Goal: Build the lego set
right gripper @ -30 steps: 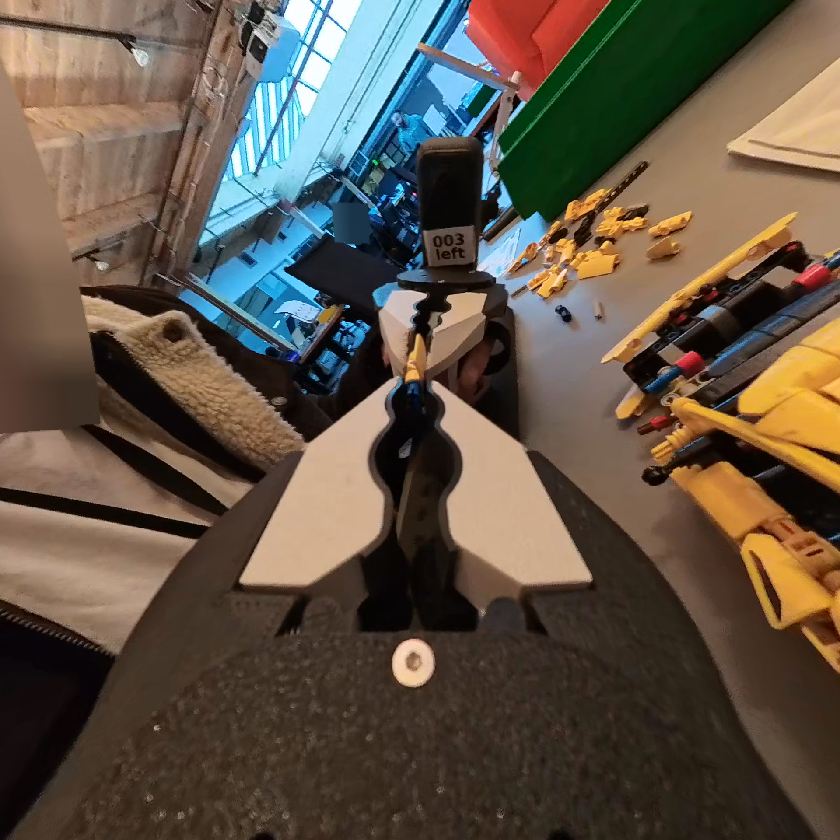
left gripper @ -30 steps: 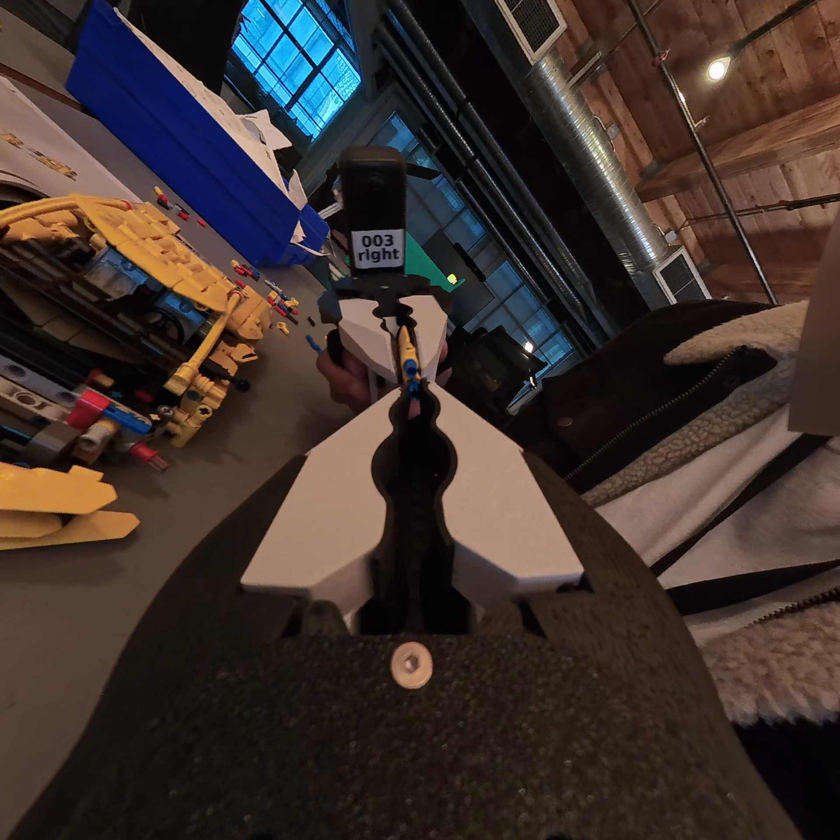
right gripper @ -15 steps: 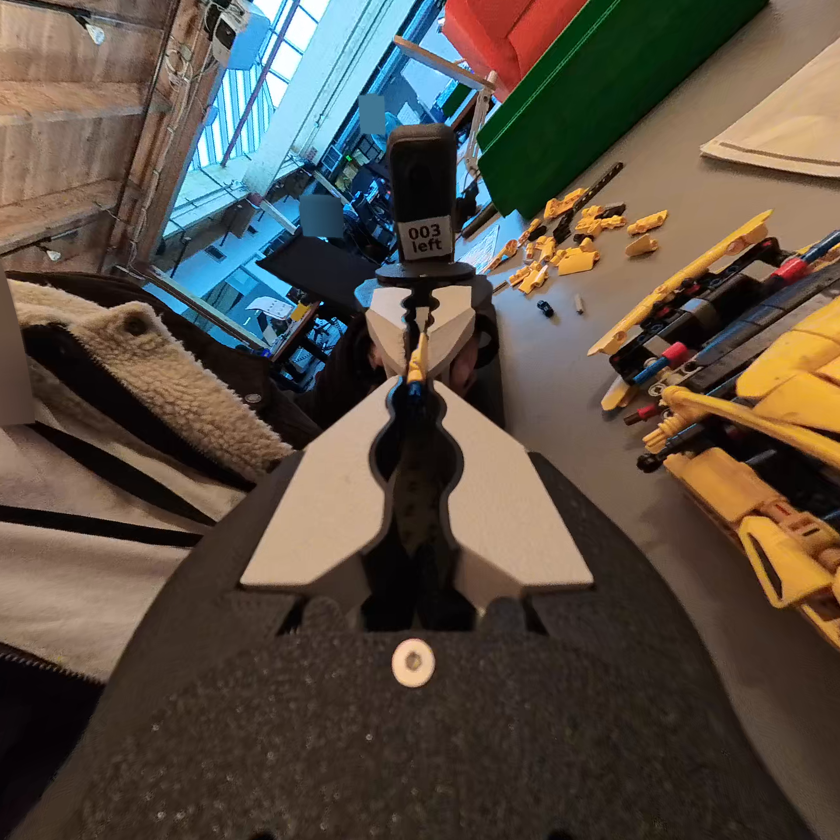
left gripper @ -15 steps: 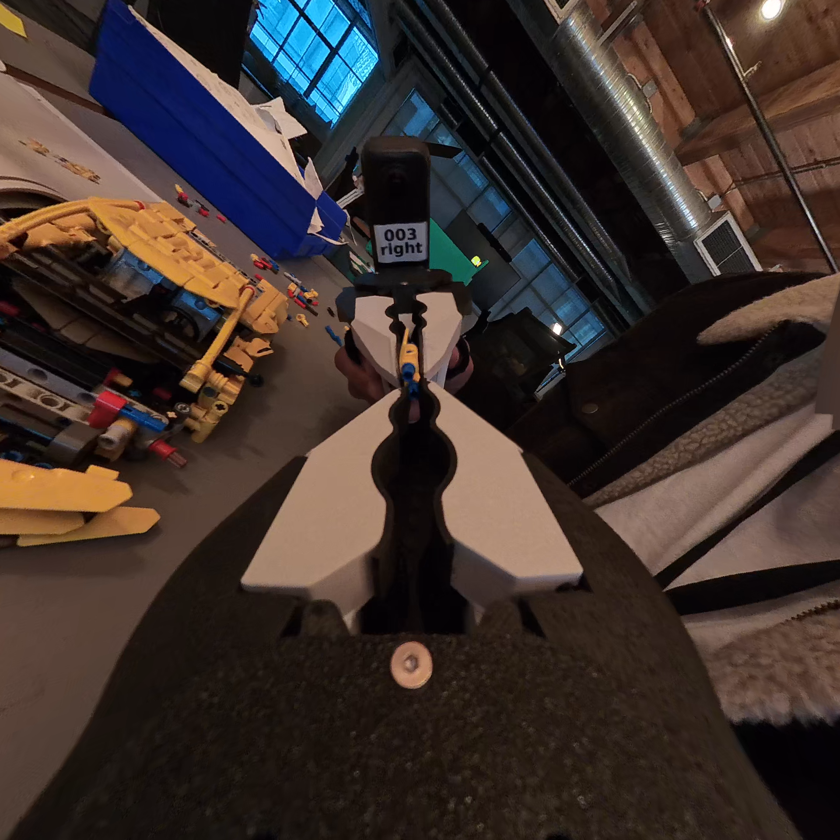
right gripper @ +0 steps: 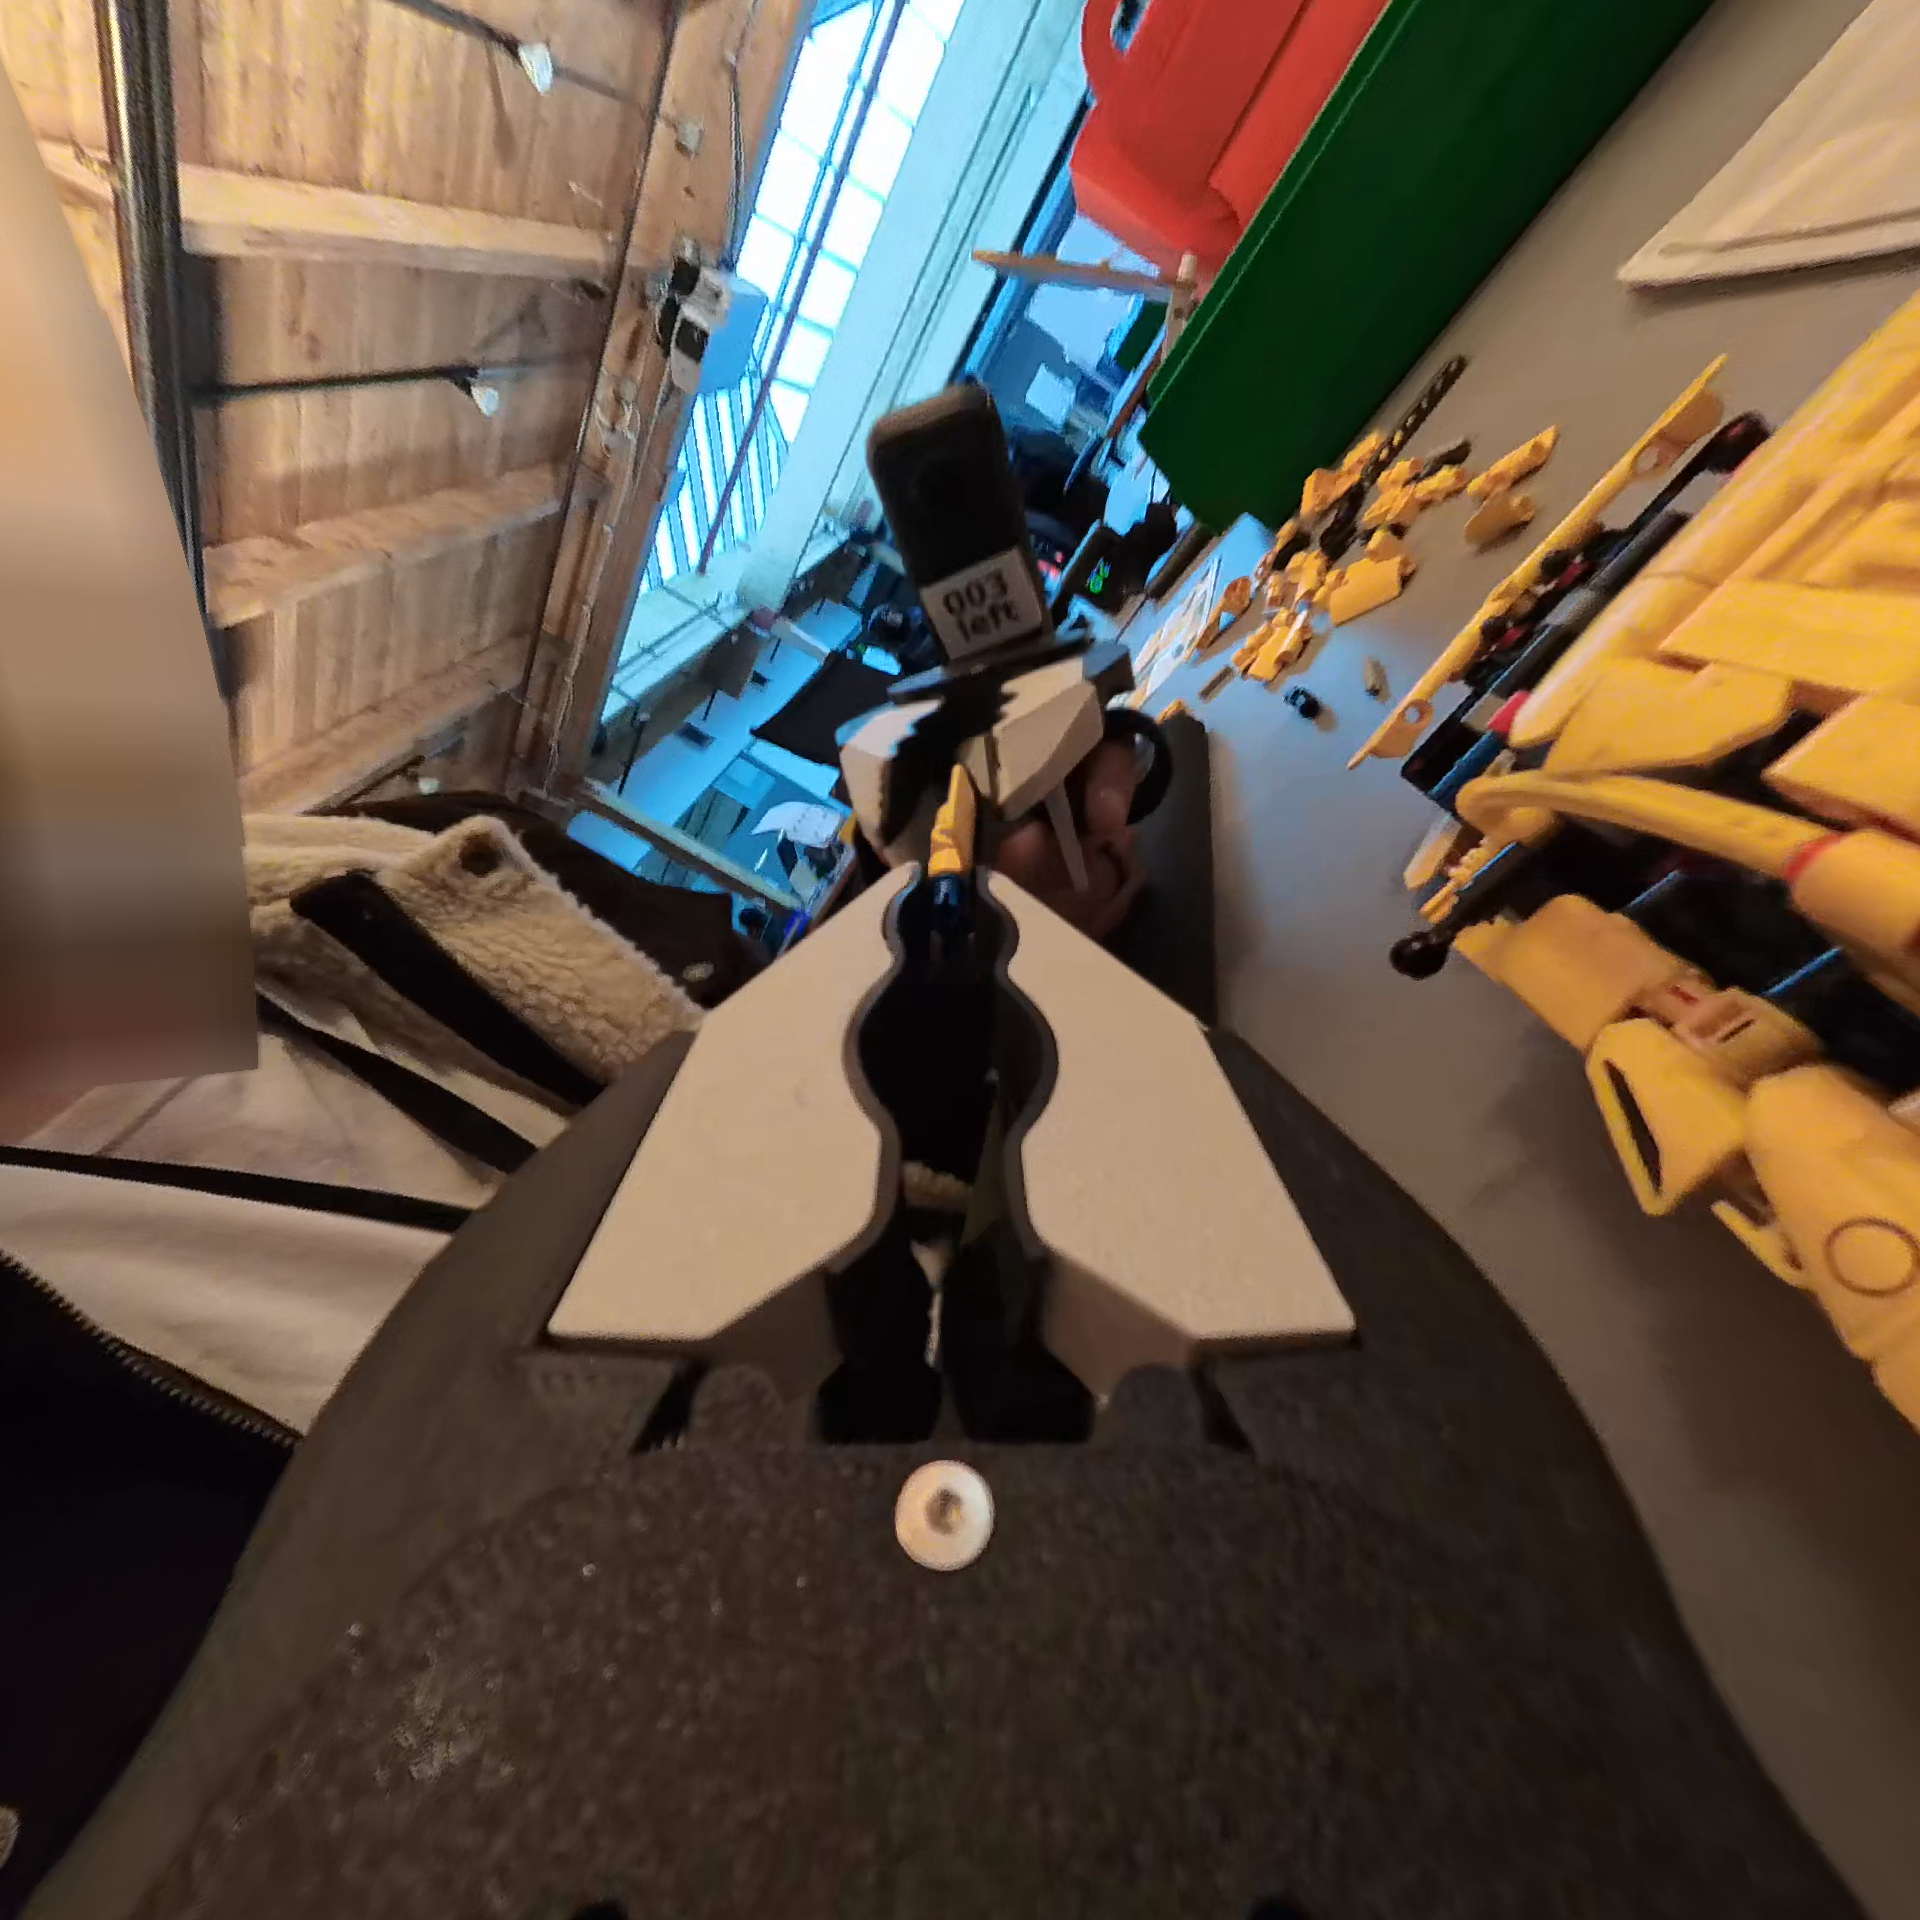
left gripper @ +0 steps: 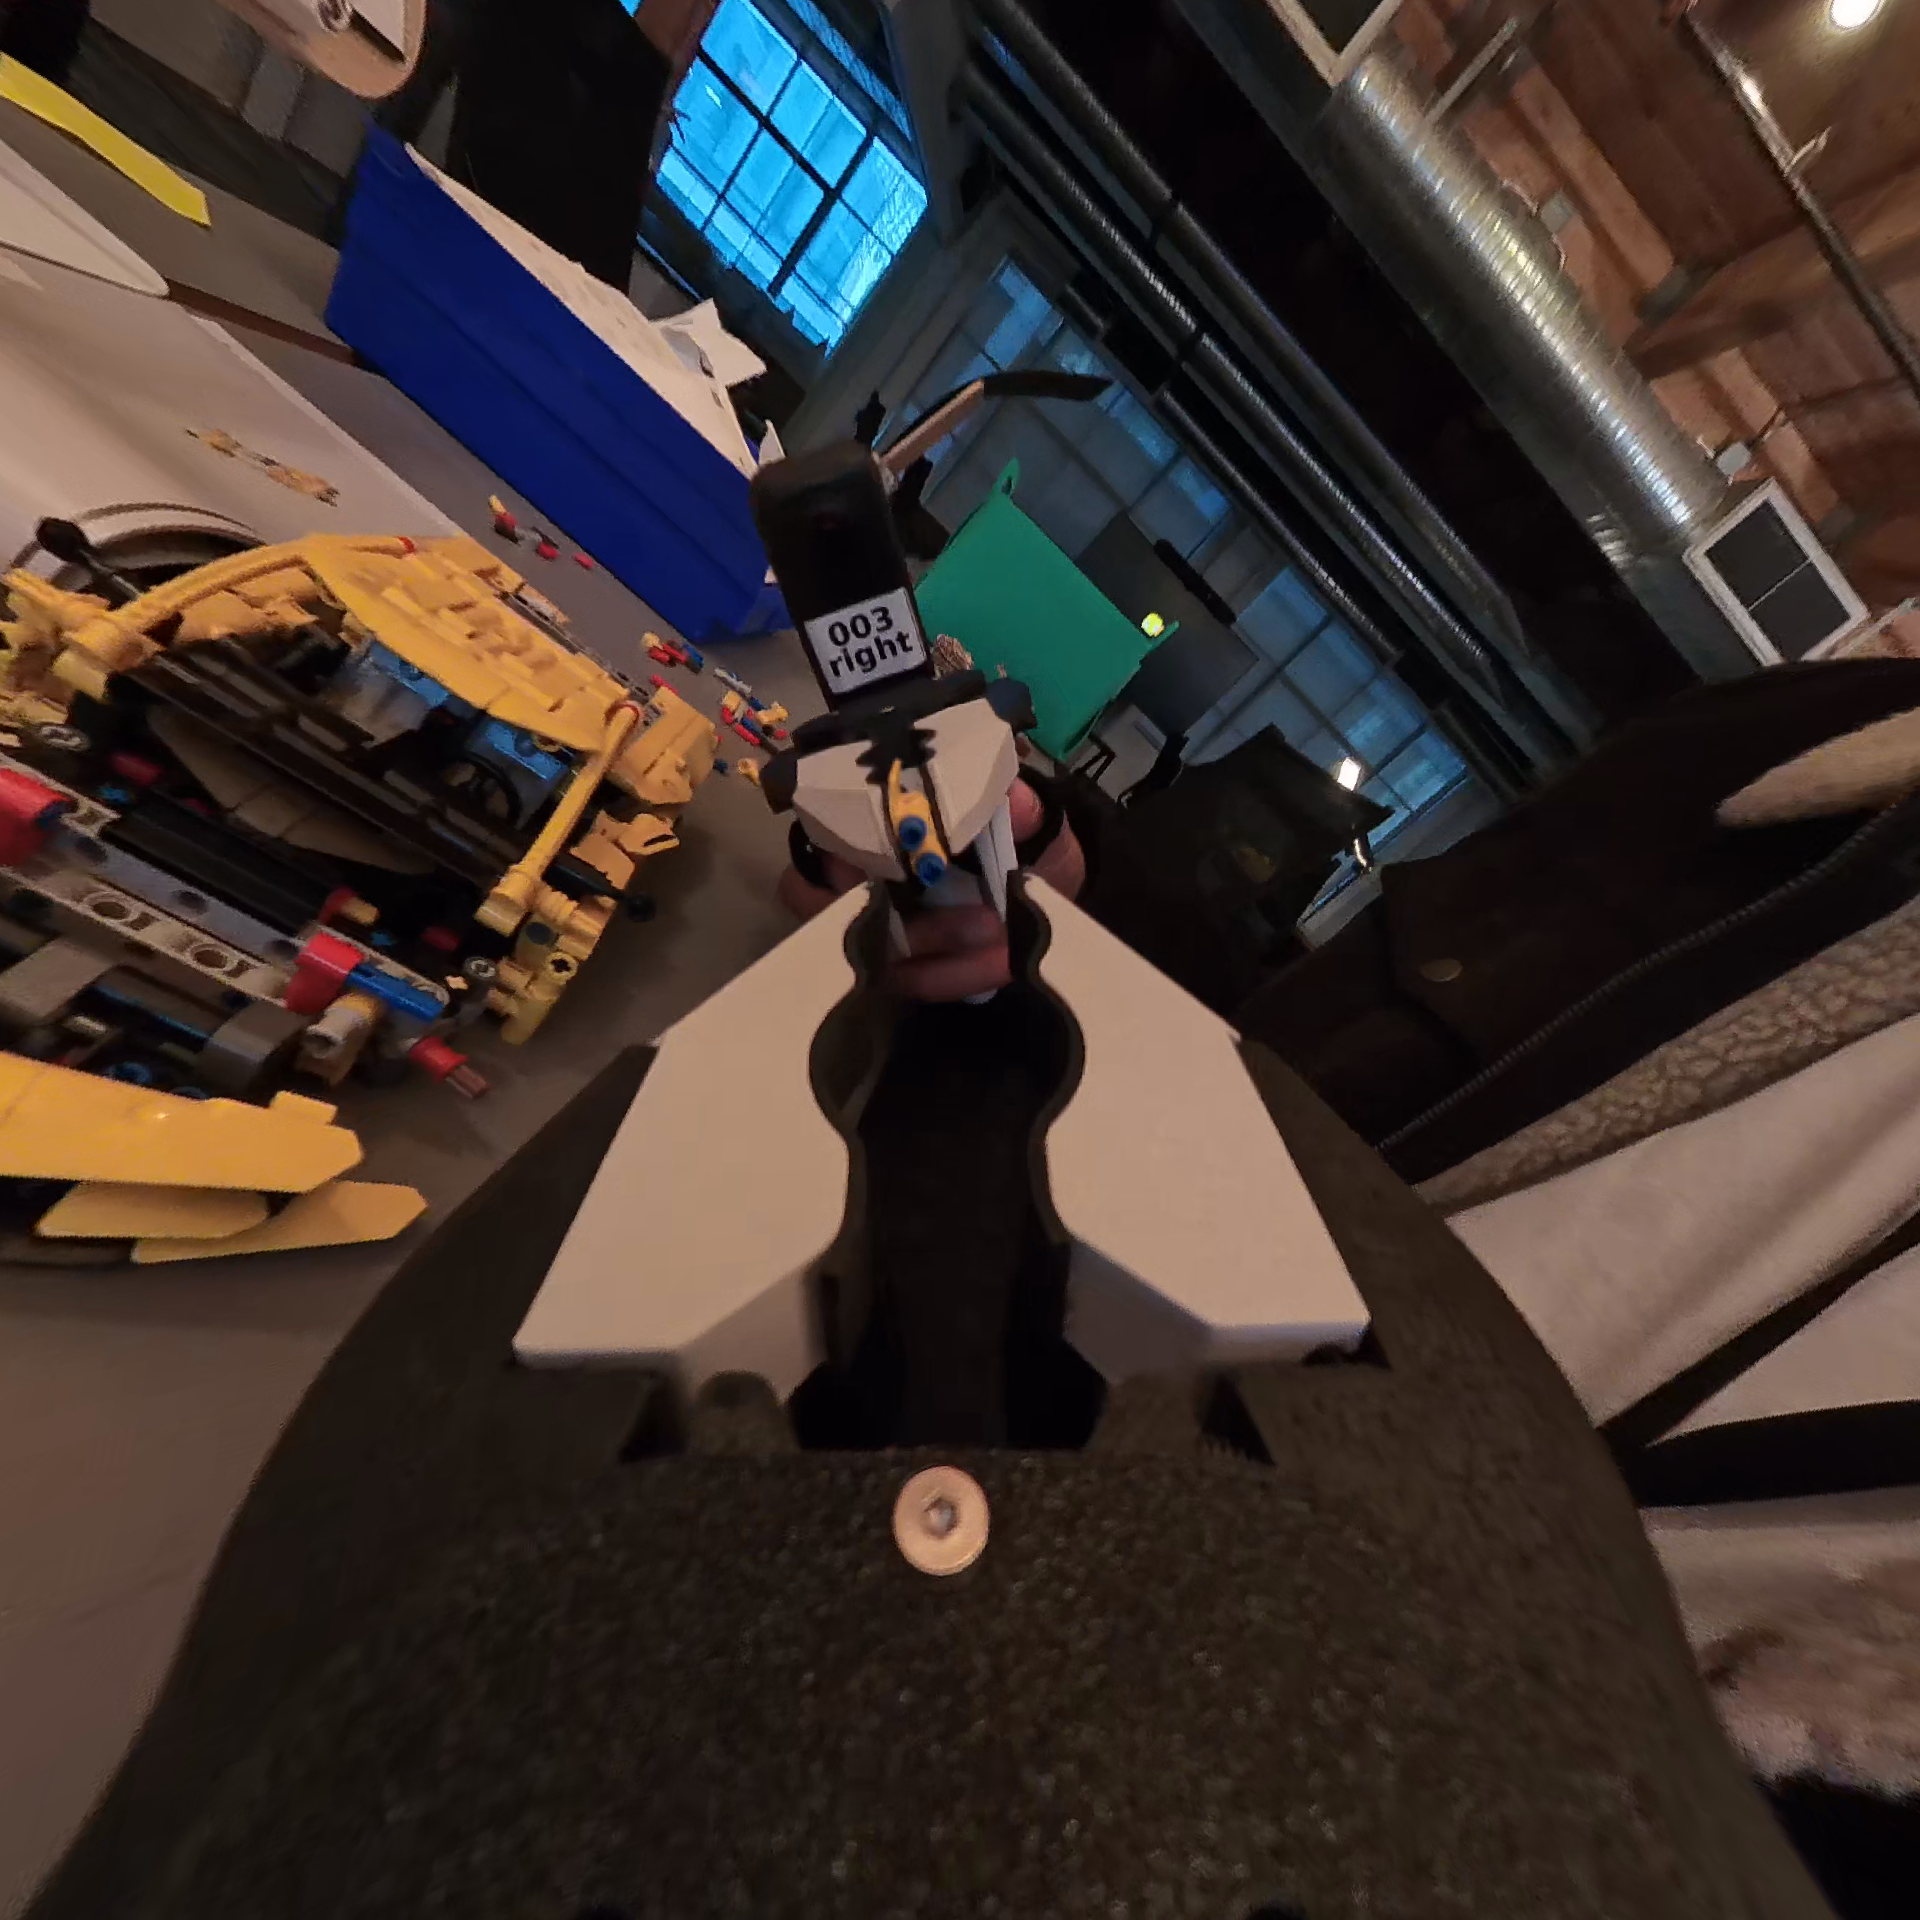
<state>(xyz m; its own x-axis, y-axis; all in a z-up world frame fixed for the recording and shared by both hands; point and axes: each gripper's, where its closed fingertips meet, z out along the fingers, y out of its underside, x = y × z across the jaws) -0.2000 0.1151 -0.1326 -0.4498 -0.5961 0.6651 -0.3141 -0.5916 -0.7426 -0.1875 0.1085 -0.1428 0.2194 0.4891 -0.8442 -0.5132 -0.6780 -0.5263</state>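
Lower centre of the left wrist view: left gripper [left gripper: 940, 914], its fingers standing slightly apart, nothing clamped between them. Just beyond, at frame centre, the right gripper [left gripper: 906, 800] is closed on a small yellow piece with blue pins [left gripper: 912, 821], held above the grey table [left gripper: 208, 1403]. At left lies the part-built yellow model [left gripper: 343, 707]. Farther, upper left, a blue bin [left gripper: 540, 416]. In the right wrist view, loose yellow pieces [right gripper: 1340, 561] are scattered at upper right.

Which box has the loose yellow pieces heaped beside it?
The green box; the yellow pieces lie by its near corner. The blue box has only tiny scattered bits.
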